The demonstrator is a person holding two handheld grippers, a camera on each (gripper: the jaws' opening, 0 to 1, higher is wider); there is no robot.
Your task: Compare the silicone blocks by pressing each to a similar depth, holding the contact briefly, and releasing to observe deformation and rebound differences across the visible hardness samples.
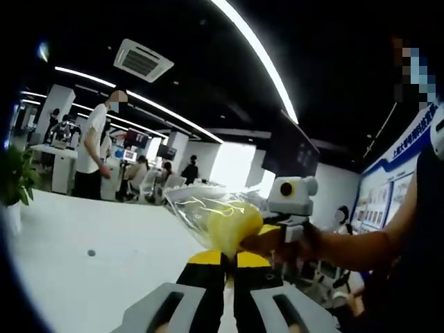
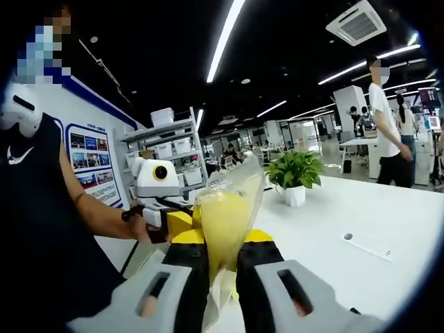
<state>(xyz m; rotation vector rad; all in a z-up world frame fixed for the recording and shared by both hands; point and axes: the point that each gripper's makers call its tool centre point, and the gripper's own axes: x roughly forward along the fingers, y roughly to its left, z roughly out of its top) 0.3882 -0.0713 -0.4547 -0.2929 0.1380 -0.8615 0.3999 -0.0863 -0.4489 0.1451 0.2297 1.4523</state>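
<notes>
Clear plastic bag with yellow contents between both grippers' jaws, above white table; potted green plant on table behind.

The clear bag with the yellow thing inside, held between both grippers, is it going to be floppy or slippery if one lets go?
Probably floppy: the clear bag looks like thin, crinkled film, so it would likely sag from the remaining gripper. Possibly slippery, since the film is glossy. The yellow contents look light, as both the left gripper and right gripper hold them aloft.

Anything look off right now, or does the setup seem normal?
Yes. Both grippers, left and right, pinch a yellow piece in a crinkled clear bag held up in the air above the white table. Nothing is being pressed.
</notes>
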